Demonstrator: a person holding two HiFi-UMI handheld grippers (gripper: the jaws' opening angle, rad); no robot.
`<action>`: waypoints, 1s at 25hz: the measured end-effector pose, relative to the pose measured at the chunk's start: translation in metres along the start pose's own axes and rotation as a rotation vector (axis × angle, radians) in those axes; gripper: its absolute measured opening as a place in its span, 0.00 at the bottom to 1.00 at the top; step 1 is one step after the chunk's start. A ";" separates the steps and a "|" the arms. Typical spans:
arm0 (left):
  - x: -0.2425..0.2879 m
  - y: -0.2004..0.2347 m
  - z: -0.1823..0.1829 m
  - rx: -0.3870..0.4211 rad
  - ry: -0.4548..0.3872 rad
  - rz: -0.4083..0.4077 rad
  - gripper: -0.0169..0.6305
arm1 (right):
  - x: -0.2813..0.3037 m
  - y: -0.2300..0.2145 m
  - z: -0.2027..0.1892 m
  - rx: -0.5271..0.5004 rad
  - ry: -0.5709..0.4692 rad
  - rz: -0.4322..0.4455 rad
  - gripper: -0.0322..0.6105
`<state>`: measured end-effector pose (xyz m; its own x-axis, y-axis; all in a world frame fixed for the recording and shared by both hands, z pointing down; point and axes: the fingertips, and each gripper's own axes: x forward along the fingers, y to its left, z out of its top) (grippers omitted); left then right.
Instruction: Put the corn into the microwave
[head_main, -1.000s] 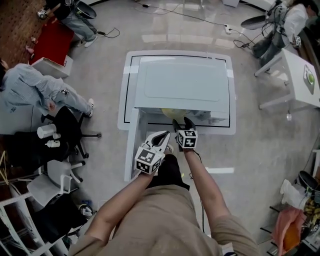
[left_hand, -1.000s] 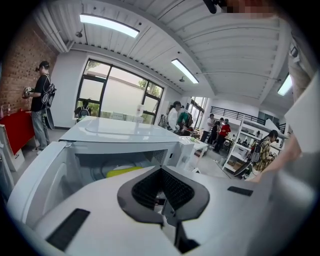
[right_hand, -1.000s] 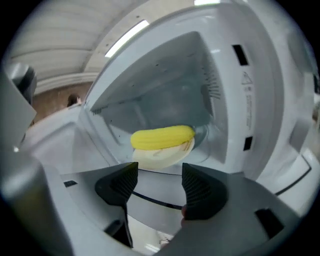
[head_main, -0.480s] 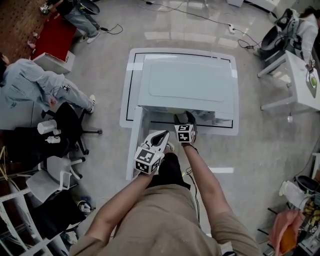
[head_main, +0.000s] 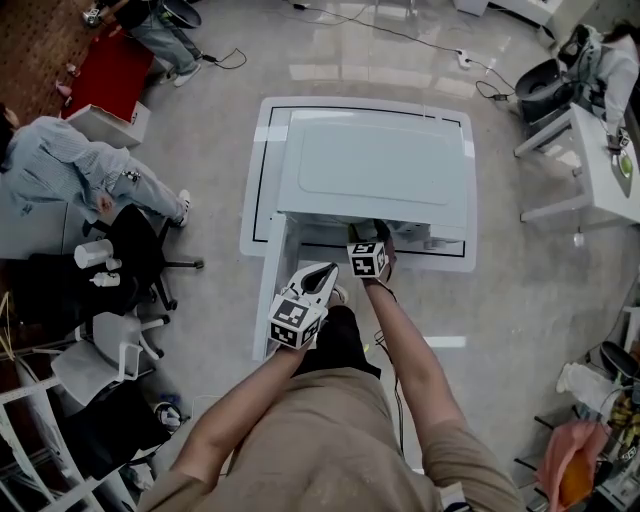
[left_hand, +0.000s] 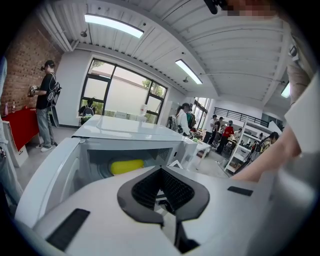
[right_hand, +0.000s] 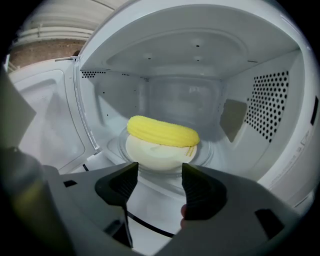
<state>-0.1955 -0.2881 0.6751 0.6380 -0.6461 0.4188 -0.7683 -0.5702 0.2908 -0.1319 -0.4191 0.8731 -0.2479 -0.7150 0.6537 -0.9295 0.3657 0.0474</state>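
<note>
A yellow corn cob (right_hand: 162, 131) lies on a cream plate (right_hand: 155, 152) on the glass turntable inside the white microwave (head_main: 375, 165). My right gripper (right_hand: 160, 172) stands open and empty just in front of the plate, at the oven's mouth (head_main: 368, 234). The microwave door (right_hand: 45, 120) hangs open to the left. My left gripper (head_main: 327, 271) is held back beside the door, shut on nothing. In the left gripper view its jaws (left_hand: 161, 172) point at the oven, where the corn (left_hand: 126, 166) shows inside. The corn is hidden in the head view.
The microwave stands on a white table (head_main: 255, 180). A seated person (head_main: 70, 170) and an office chair (head_main: 140, 260) are at the left. A white desk (head_main: 600, 150) is at the right, and cables (head_main: 400, 35) run across the floor behind.
My right gripper has moved a little further toward the microwave's mouth. The yellowish shape seen at the opening a second ago is now hidden in the head view. The left gripper has stayed put.
</note>
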 end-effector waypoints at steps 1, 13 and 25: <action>0.000 -0.001 0.001 0.002 -0.001 -0.001 0.03 | 0.001 0.002 0.000 0.004 0.007 0.015 0.46; -0.023 -0.020 0.014 0.032 -0.067 0.008 0.03 | -0.059 0.006 0.030 0.081 -0.102 0.119 0.46; -0.059 -0.111 0.093 0.116 -0.290 -0.163 0.03 | -0.330 -0.064 0.076 0.203 -0.361 0.129 0.46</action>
<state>-0.1431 -0.2335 0.5382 0.7525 -0.6496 0.1082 -0.6549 -0.7208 0.2271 -0.0111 -0.2522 0.5967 -0.4118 -0.8470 0.3363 -0.9105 0.3669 -0.1909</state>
